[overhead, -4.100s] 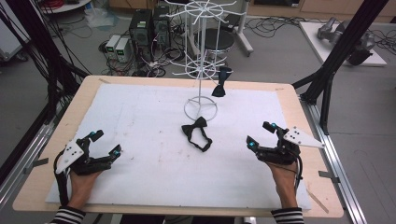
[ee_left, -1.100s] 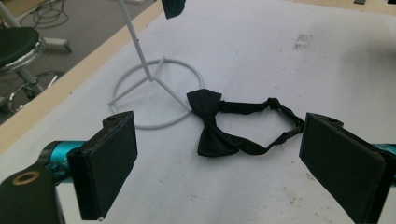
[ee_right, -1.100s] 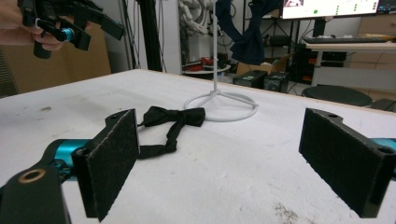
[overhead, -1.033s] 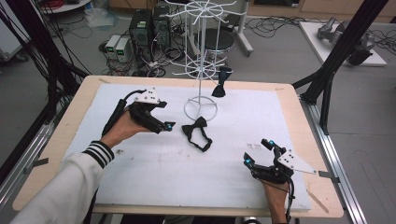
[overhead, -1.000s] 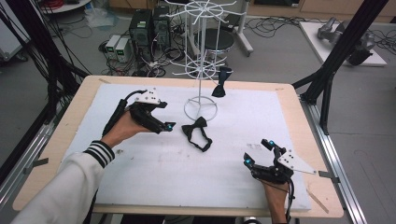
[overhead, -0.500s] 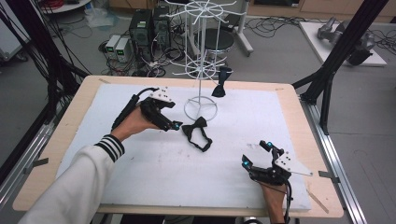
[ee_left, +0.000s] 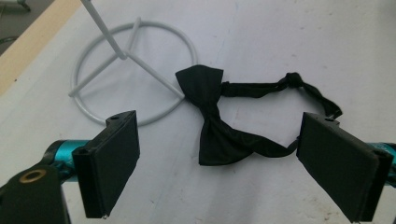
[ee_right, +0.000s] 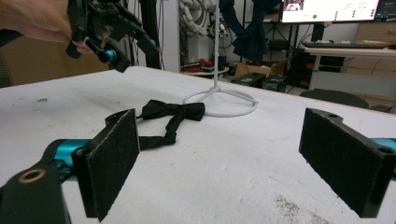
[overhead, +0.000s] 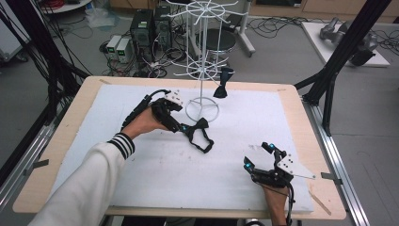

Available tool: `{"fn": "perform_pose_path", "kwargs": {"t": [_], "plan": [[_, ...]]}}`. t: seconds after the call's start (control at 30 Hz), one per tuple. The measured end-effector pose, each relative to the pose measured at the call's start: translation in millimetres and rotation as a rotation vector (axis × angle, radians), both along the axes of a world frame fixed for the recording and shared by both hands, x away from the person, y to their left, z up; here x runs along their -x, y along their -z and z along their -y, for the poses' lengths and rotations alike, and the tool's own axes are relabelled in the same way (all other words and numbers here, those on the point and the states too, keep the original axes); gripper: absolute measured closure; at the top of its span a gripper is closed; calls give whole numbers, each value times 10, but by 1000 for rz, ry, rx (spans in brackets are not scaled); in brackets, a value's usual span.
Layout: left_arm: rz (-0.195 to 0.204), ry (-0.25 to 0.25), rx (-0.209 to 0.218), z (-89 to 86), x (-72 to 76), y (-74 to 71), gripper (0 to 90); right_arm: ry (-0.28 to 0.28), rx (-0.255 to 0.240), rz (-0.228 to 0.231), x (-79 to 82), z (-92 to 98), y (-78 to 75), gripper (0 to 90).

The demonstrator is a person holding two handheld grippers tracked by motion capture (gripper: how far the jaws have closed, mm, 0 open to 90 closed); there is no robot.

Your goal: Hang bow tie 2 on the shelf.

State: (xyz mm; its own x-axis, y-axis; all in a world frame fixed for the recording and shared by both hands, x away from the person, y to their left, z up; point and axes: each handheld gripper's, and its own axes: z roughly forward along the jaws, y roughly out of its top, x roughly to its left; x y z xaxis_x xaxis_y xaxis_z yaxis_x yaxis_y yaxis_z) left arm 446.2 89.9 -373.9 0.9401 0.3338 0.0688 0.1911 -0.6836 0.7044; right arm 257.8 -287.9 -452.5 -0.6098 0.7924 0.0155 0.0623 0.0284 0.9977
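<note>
A black bow tie (overhead: pixel 197 135) with its strap looped lies on the white mat beside the round base of a white wire rack (overhead: pixel 202 110). My left gripper (overhead: pixel 181 127) is at the tie's left end. In the left gripper view the jaws (ee_left: pixel 224 165) stand open, and the bow tie (ee_left: pixel 212 126) lies between and just beyond them, untouched by the pads. My right gripper (overhead: pixel 259 156) rests open near the mat's front right. Its own view (ee_right: pixel 229 158) has nothing between the pads, with the bow tie (ee_right: pixel 170 112) and the left gripper (ee_right: pixel 109 39) farther off.
A second black bow tie (overhead: pixel 222 87) hangs from a low arm of the rack. The rack's base ring (ee_left: pixel 135 70) lies just left of the tie. The wooden table edge (overhead: pixel 56 155) frames the mat, with black frame posts (overhead: pixel 339 56) at its corners.
My left gripper has travelled from the near left of the table to the right and down to the bow tie. The right gripper has stayed put and open.
</note>
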Motion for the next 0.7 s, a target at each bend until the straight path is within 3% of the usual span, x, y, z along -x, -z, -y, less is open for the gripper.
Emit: {"fn": "perform_pose_path", "kwargs": {"t": [0.5,0.7], "plan": [[-27,-24,-51,268,-102,169,154,3,-7,1,11,4,3,115],[-46,-39,-111,344,-131,269,172,-2,-8,5,13,7,4,115]]}}
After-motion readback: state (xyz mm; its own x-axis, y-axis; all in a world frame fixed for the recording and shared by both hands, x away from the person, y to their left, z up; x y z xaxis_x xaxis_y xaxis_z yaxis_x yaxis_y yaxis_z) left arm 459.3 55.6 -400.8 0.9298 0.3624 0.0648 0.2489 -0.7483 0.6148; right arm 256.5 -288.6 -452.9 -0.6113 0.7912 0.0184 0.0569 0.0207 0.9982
